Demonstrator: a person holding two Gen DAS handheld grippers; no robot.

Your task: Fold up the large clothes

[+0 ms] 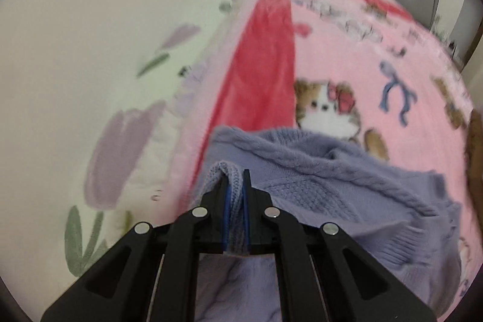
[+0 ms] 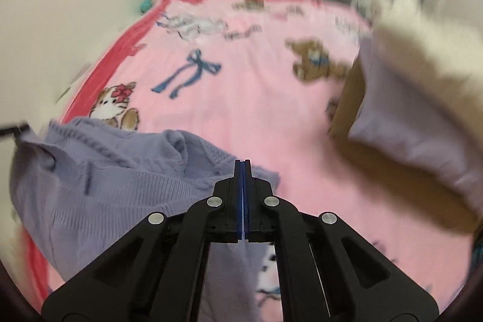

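Presently: lavender cable-knit sweater [image 1: 317,171] pinched in left tool [image 1: 235,183], right tool [image 2: 242,171] pressed together empty; one-sided hold risks bunching over pink fleece blanket [image 2: 256,86].

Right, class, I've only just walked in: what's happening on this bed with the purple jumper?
A person is working a gripper in each hand to fold a lavender knit sweater on a bed covered by a pink cartoon blanket. The left gripper is shut on a fold of the sweater's edge, lifting it off the blanket. The right gripper is shut at the sweater's other side; whether it pinches any fabric is unclear. Other clothes lie blurred at the right.
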